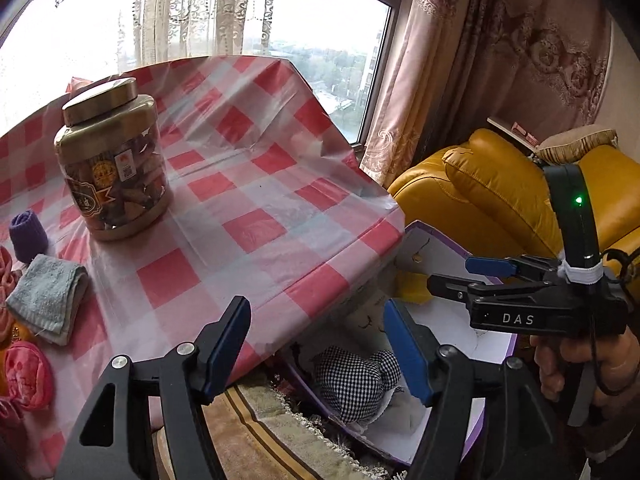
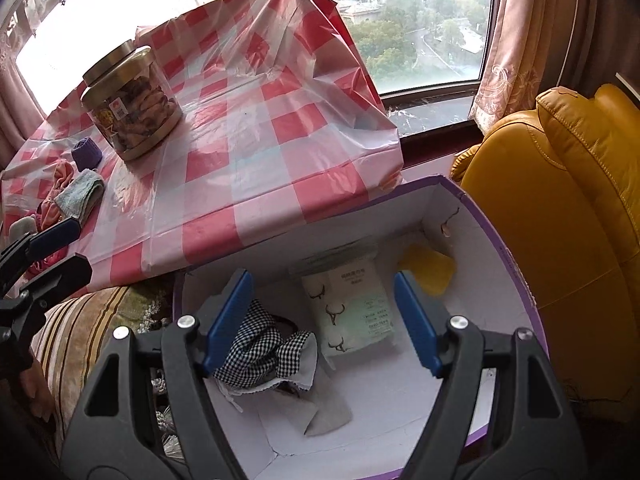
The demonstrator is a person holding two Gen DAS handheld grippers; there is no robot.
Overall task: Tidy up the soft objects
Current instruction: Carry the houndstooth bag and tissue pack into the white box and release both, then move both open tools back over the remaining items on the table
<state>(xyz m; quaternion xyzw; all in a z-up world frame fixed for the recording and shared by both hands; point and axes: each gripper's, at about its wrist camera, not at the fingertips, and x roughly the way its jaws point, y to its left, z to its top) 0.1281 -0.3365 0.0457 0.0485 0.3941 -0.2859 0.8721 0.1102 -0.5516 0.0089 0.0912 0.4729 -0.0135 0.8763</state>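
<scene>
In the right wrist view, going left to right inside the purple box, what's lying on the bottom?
Checkered cloth → white printed packet → yellow item, all inside the purple box.

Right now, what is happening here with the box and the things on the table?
A person holds a gripper in each hand and is sorting soft things into a purple-edged box beside the table. The right gripper hangs open over the box, holding nothing; a checkered cloth, a white packet and a yellow item lie inside. The left gripper is open too. A grey towel, purple roll and pink items wait on the table.
</scene>
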